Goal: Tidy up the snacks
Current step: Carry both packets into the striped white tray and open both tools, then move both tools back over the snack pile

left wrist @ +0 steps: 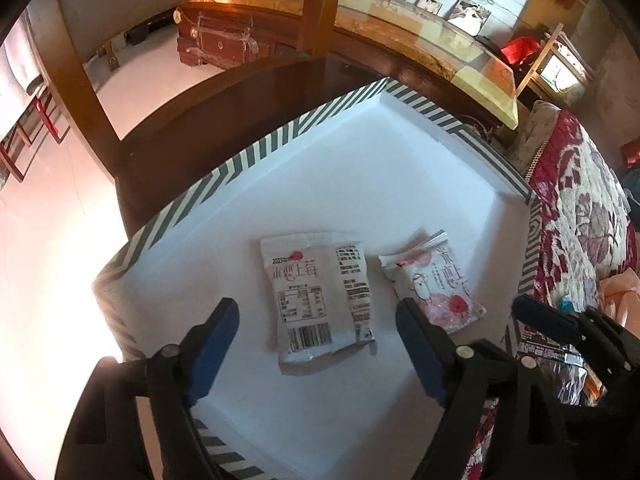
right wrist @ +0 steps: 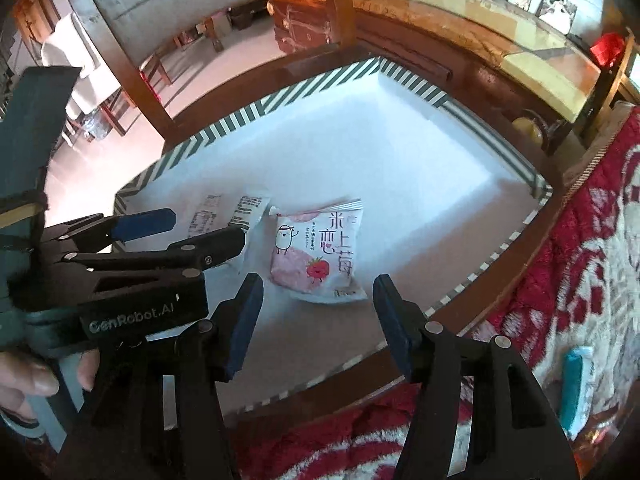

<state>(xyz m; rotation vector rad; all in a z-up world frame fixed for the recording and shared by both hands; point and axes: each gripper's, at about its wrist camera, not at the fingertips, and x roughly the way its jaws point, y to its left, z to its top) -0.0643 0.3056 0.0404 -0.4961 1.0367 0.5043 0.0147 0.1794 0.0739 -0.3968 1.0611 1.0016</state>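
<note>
A white box (left wrist: 248, 160) with a black-and-white striped rim holds two snack packets. One packet (left wrist: 320, 296) lies back side up, showing a barcode. The other packet (left wrist: 436, 284) lies face up with a pink strawberry print; it also shows in the right wrist view (right wrist: 316, 252). My left gripper (left wrist: 318, 320) is open and empty, just above the barcode packet. My right gripper (right wrist: 318, 292) is open and empty, hovering near the strawberry packet's near edge. The left gripper (right wrist: 180, 226) shows in the right wrist view, covering most of the barcode packet (right wrist: 244, 208).
The box (right wrist: 224, 124) rests on a dark wooden chair seat (left wrist: 192, 128). A red-and-white floral blanket (right wrist: 580, 240) lies to the right with more wrapped snacks (left wrist: 560, 364) on it. A long wooden table (left wrist: 420, 28) stands behind.
</note>
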